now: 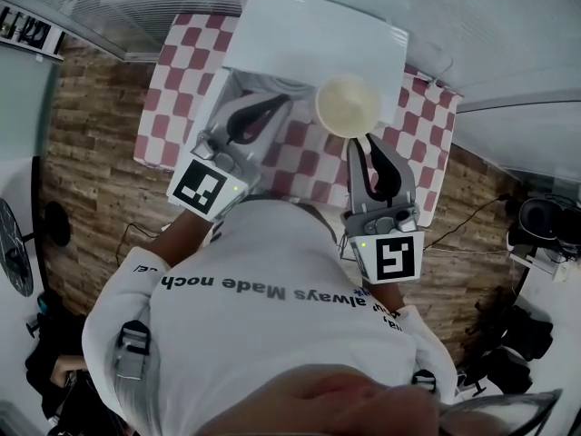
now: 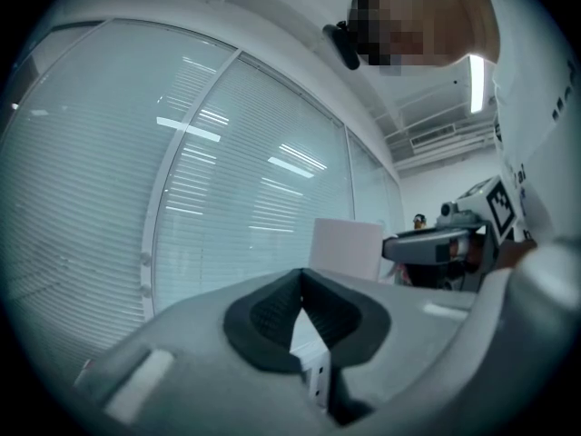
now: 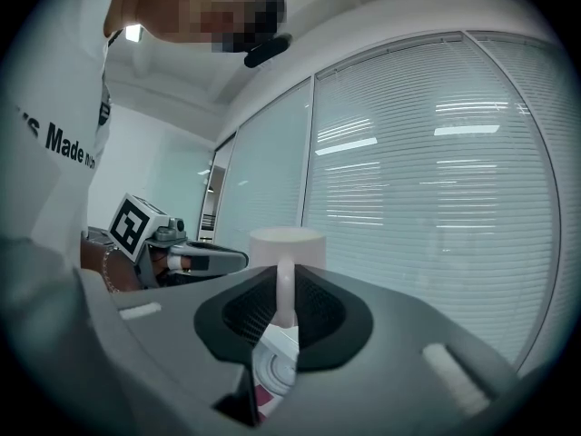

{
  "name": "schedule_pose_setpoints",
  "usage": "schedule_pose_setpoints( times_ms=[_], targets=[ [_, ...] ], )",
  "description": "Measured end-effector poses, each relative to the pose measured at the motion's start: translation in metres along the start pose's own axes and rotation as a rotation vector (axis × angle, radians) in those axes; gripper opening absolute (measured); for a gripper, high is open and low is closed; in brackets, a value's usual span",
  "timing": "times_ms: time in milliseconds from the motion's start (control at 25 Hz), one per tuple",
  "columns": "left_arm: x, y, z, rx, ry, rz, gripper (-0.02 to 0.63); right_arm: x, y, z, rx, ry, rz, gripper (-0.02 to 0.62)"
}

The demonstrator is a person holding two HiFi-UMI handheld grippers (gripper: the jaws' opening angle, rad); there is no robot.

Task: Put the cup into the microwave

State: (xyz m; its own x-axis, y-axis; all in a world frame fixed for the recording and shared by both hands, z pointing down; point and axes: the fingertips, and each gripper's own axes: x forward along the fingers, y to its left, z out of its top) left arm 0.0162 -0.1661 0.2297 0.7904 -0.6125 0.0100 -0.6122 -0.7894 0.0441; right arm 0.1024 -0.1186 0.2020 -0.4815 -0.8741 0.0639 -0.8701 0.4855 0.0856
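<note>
The cream ceramic cup (image 1: 348,105), likely stiff, slick and breakable, hangs before the white microwave (image 1: 318,34). The right gripper (image 3: 284,302) fingers pinch its thin handle, a sound hold. The left gripper (image 2: 301,284) fingers are pressed together, empty.

In the right gripper view, the cup (image 3: 286,245) has its lower body hidden behind the fingers (image 3: 325,314).

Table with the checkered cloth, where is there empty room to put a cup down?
Bare cloth shows left of the microwave, right of the cup, and between the left gripper and right gripper. The back is crowded by the microwave.
</note>
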Motion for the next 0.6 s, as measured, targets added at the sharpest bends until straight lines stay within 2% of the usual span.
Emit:
schedule_pose_setpoints(
  times_ms=[240,600],
  targets=[
    [-0.003,0.005,-0.006,-0.014,-0.004,-0.009,0.003,0.002,0.006,-0.005,0.011,0.004,-0.013,0.041],
    [-0.005,0.0,-0.042,-0.058,0.019,-0.02,0.005,-0.002,0.014,-0.047,0.012,0.062,0.005,0.041]
  ],
)
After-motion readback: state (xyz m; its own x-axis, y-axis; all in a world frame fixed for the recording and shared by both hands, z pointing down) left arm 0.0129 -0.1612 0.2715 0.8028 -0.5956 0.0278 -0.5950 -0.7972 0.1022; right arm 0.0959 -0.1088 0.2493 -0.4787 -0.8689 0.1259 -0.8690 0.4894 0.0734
